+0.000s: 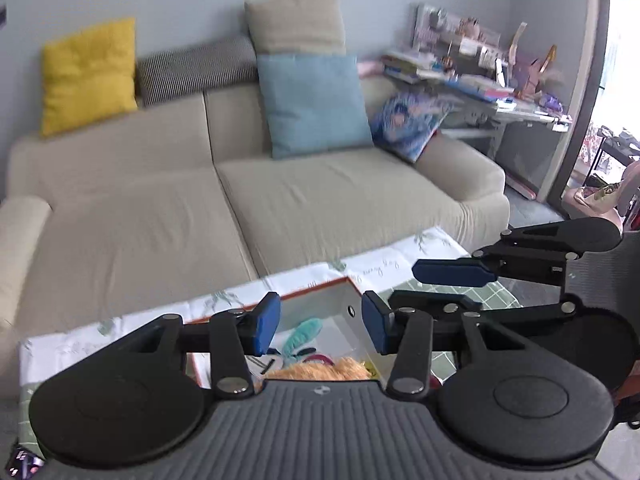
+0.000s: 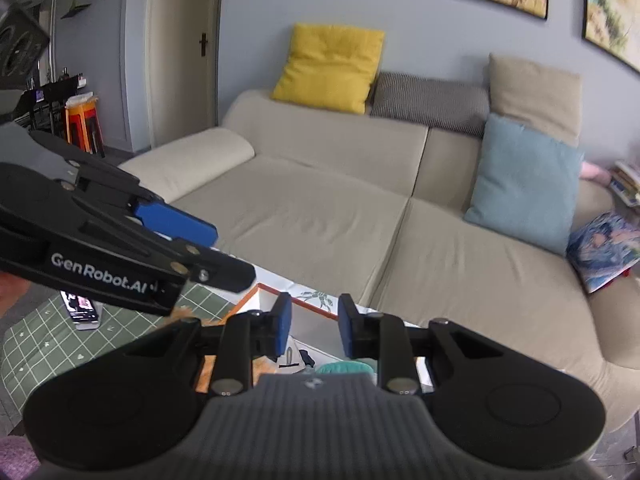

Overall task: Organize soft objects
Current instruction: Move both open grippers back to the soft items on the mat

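Beige and wide, the sofa [image 1: 320,200] filled the room behind our work, with a yellow cushion [image 1: 89,74], a striped cushion [image 1: 196,68], a tan cushion [image 1: 296,24] and a light blue cushion [image 1: 314,106] propped along its back and a printed blue cushion [image 1: 408,124] tucked against its arm. In front of it we held both tools above an orange-rimmed white box [image 1: 340,300] that stood on a patterned tablecloth [image 1: 400,256]. Our left gripper [image 1: 320,326] hung over the box with its blue pads parted and nothing between them. Our right gripper [image 2: 314,330] hovered just beside it, its pads likewise apart and empty. Inside the box lay the soft things: a teal plush piece [image 1: 304,334] and, nearer the camera, a fuzzy orange toy [image 1: 328,370], partly hidden by the gripper body. A phone [image 2: 82,308] rested on the green checked mat [image 2: 48,344] to the left of the box.
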